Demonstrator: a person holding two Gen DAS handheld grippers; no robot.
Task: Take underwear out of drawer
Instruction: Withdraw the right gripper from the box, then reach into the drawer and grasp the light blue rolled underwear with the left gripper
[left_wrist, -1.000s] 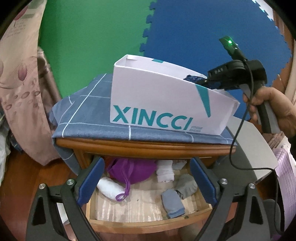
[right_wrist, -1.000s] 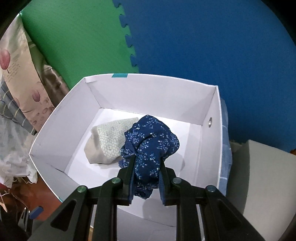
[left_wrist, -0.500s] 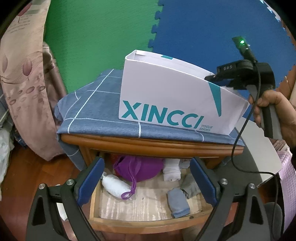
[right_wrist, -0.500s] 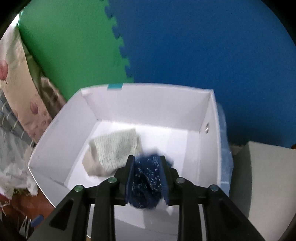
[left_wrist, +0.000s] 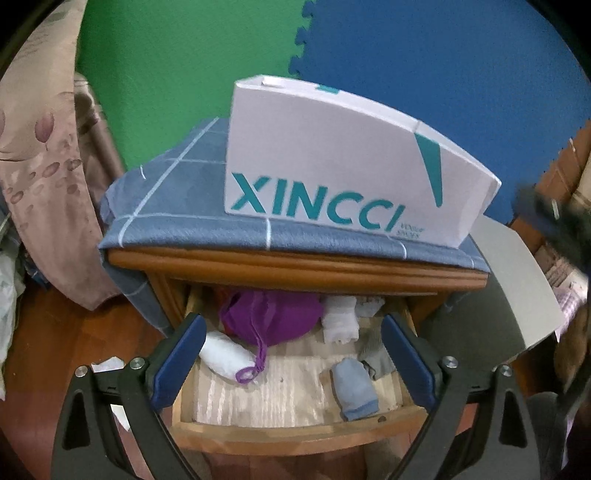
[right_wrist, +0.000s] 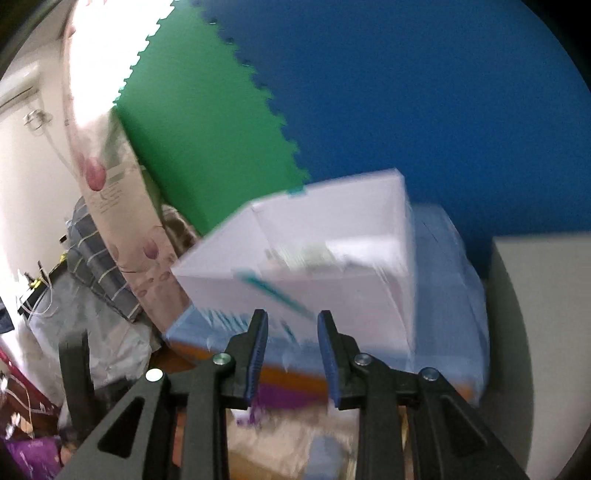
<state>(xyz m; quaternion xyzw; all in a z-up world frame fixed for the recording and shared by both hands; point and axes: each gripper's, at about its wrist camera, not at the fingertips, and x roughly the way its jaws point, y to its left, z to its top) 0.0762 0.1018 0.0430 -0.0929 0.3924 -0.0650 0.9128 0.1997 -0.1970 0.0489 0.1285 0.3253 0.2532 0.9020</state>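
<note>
The wooden drawer (left_wrist: 295, 432) stands pulled out under the nightstand. It holds a purple garment (left_wrist: 273, 317), a white roll (left_wrist: 225, 354), a second white roll (left_wrist: 340, 321), a grey piece (left_wrist: 373, 350) and a blue-grey piece (left_wrist: 354, 387). My left gripper (left_wrist: 291, 325) hovers above the drawer, open wide, nothing between its fingers. On the nightstand sits the white XINCCI box (left_wrist: 332, 155). In the blurred right wrist view, my right gripper (right_wrist: 292, 315) is open and empty in front of that box (right_wrist: 332, 236), back from it. The blue floral underwear is not visible.
A blue checked cloth (left_wrist: 177, 199) covers the nightstand top. A floral curtain (left_wrist: 40, 155) hangs at left, and a grey surface (left_wrist: 517, 288) lies at right. Green and blue foam mats (left_wrist: 406, 55) form the back wall. Piled fabrics (right_wrist: 92, 251) lie at left.
The right gripper let the blue floral underwear go into the white box, then swung back out of the box and away toward the right. The left gripper stayed over the drawer.
</note>
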